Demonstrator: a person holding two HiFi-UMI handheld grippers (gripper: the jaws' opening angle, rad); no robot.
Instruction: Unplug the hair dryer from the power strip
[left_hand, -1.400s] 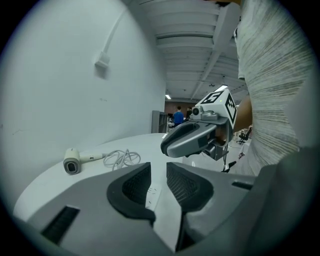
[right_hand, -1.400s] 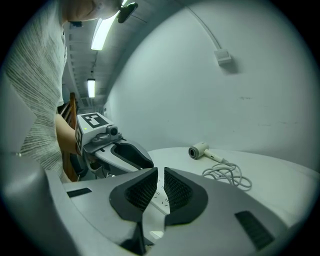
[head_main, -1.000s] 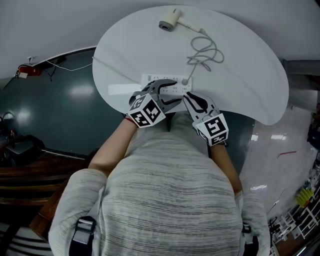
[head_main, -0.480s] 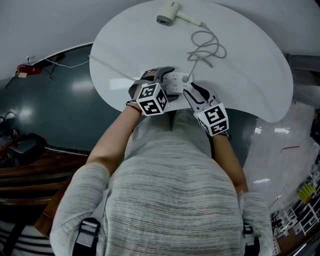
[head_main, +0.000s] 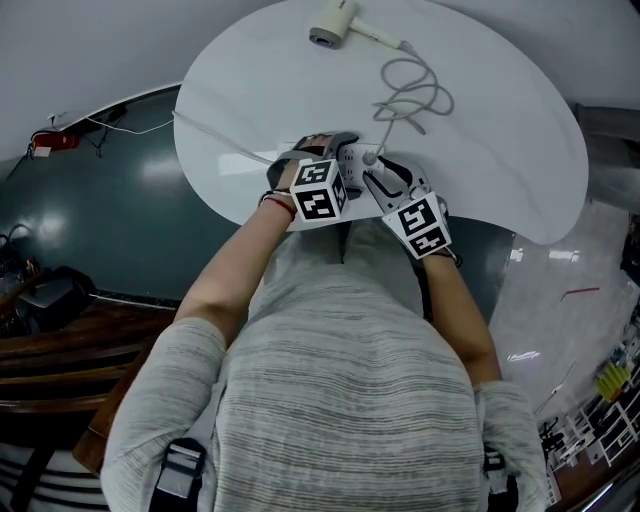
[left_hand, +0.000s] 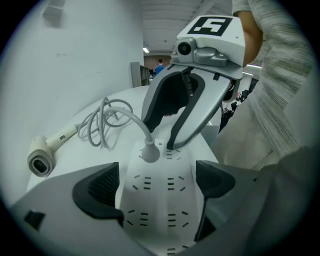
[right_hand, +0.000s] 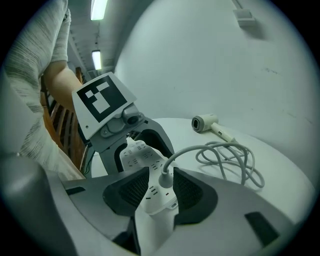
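A white power strip (left_hand: 156, 200) lies near the front edge of the round white table (head_main: 500, 150). Its grey-white plug (left_hand: 149, 152) sits in a socket at the strip's right end. The cable (head_main: 410, 95) runs in loops to the cream hair dryer (head_main: 333, 22) at the far side. My left gripper (left_hand: 157, 185) straddles the strip's left part. Its jaws have just been opening and the pads stand clear of the strip's sides. My right gripper (right_hand: 160, 192) has also just been opening, with the plug (right_hand: 165, 179) and the strip's end between its pads, unpressed.
The table's front edge (head_main: 470, 222) runs just under my hands, with dark green floor (head_main: 120, 220) to the left. A red object with wires (head_main: 55, 140) lies on the floor by the wall. A plain white wall (right_hand: 225, 65) stands behind the table.
Both grippers have moved away from the table's front edge and down onto the power strip. They now meet over it from either end.
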